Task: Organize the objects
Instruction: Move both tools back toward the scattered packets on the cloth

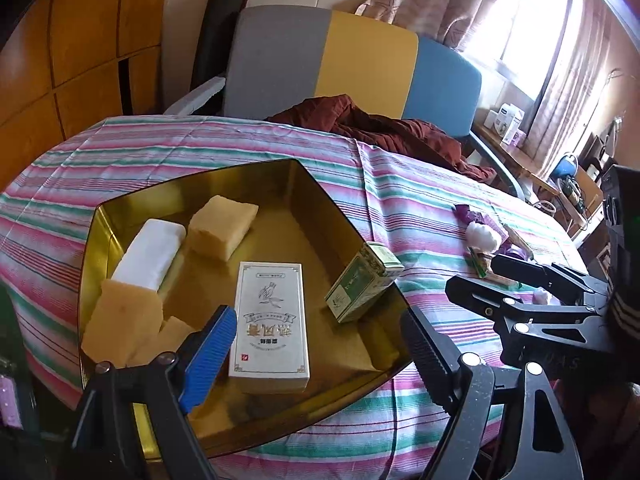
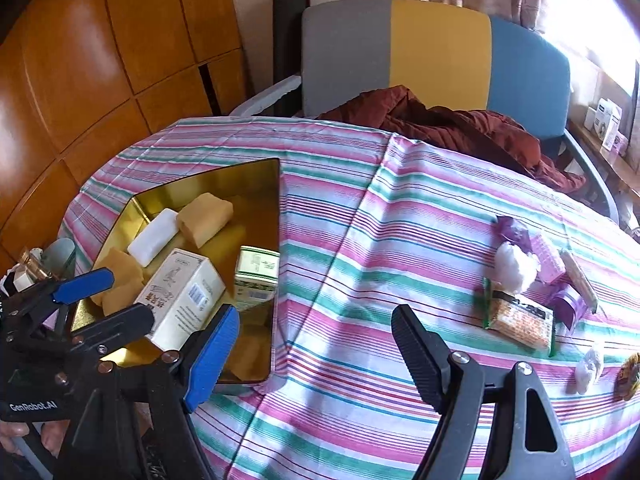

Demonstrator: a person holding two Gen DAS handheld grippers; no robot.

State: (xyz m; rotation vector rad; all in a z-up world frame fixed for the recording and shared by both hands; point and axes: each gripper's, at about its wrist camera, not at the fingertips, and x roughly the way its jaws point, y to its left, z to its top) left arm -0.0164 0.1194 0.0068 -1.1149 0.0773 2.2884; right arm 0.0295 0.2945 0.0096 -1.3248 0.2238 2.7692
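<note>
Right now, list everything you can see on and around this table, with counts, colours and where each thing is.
Tray: one, gold, table's left.
Soap bars: about three tan, one white, in tray.
White box: one, flat in tray.
Green box: one, tilted at tray's right wall.
Cotton balls: two white, table's right.
Purple wrappers: several, beside the cotton.
Snack packet: one, orange-green, right.
Tablecloth: striped pink, green, white.
Chair: grey, yellow, blue, behind table.
Red cloth: on chair.
Left gripper: open.
Right gripper: open.
</note>
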